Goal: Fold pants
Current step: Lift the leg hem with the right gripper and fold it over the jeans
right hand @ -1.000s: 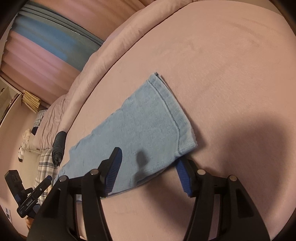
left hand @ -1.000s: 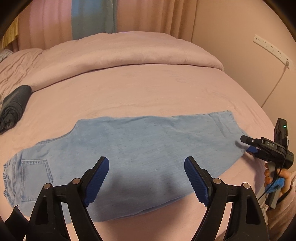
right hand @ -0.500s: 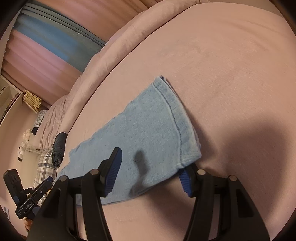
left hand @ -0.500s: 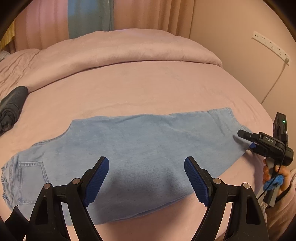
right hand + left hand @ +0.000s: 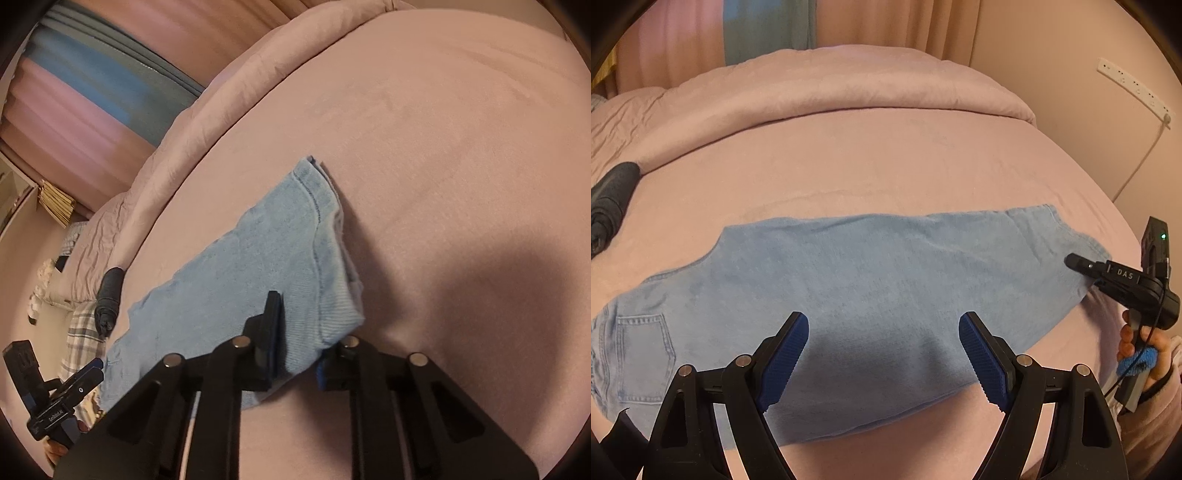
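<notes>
Light blue denim pants [image 5: 868, 266] lie flat across the pink bed [image 5: 886, 166], waist and back pocket at the left, leg hem at the right. My left gripper [image 5: 882, 354] hovers open over the middle of the legs with nothing between its fingers. In the right wrist view, my right gripper [image 5: 299, 354] has its jaws closing on the near corner of the hem, and the pants [image 5: 240, 273] bunch up between the pads. The left wrist view shows that right gripper [image 5: 1086, 273] at the hem, held by a hand [image 5: 1137, 343].
A dark rolled garment [image 5: 609, 199] lies at the bed's left side. A folded pink duvet [image 5: 831, 85] runs along the far end. A wall with a power strip [image 5: 1134, 88] and its cable stands close on the right. My left gripper [image 5: 85, 376] shows at lower left.
The right gripper's jaws have come together on the hem corner, gathering the cloth between them. The left gripper has stayed open over the legs.
</notes>
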### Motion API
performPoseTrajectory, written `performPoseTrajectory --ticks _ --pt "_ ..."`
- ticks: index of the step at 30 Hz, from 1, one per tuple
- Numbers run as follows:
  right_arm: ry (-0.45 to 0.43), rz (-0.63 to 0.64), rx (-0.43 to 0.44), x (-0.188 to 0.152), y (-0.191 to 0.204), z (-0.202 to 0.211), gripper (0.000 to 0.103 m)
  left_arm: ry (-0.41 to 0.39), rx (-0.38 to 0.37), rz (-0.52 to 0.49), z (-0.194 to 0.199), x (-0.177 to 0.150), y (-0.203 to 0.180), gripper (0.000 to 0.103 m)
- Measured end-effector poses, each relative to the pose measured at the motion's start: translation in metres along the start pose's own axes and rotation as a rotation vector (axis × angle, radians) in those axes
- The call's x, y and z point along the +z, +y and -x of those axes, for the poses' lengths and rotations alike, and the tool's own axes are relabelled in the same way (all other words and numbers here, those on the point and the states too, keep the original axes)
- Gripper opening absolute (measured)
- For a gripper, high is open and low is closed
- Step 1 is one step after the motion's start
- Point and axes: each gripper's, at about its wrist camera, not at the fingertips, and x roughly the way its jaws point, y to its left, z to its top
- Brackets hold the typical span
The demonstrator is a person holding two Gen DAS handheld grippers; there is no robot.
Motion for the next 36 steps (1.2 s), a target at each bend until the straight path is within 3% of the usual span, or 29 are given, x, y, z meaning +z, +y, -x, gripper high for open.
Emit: performPoseTrajectory --ticks 17,36 --pt "-0.092 0.214 0.009 0.000 0.062 0.029 0.011 0.012 -0.028 0.069 0.001 -0.003 0.013 0.084" --pt "-0.097 0.382 0.067 -0.012 0.116 0.040 0.011 0.008 -0.077 0.158 0.001 -0.012 0.038 0.084"
